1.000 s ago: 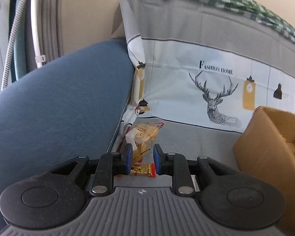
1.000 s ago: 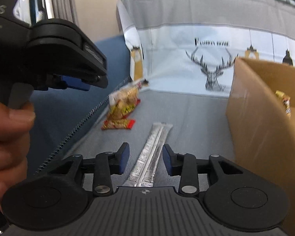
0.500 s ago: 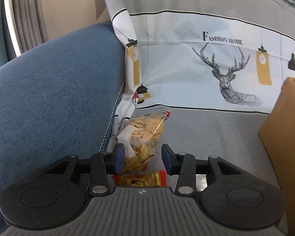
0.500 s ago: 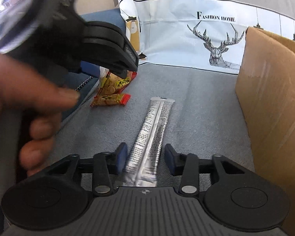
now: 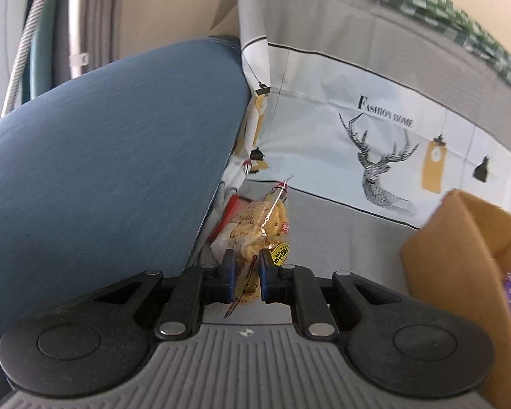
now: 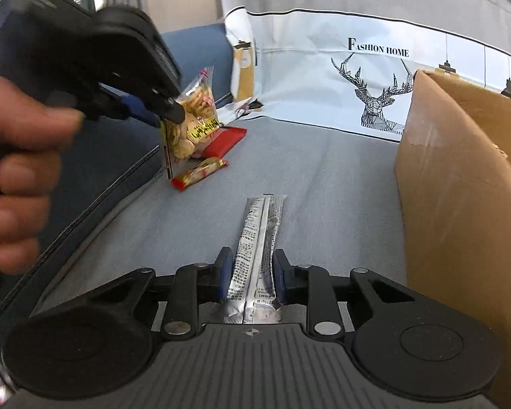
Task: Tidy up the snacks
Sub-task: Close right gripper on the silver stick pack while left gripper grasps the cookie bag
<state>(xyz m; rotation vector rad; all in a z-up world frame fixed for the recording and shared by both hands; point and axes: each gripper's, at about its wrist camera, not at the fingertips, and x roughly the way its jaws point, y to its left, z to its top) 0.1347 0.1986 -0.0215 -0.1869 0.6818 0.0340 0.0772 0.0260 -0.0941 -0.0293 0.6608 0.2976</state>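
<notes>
My left gripper is shut on a clear bag of yellow crackers and holds it lifted off the grey sofa seat; it also shows in the right wrist view. My right gripper is closed in on the near end of a long silver snack stick pack that lies flat on the seat. A small red and gold wrapped snack and a flat red packet lie on the seat under the lifted bag. A cardboard box stands at the right.
A blue sofa armrest rises on the left. A deer-print cushion cover backs the seat. The box's open top shows snacks inside. The left hand and gripper body fill the left of the right wrist view.
My left gripper closed on the cracker bag and lifted it off the seat. My right gripper narrowed onto the silver stick pack.
</notes>
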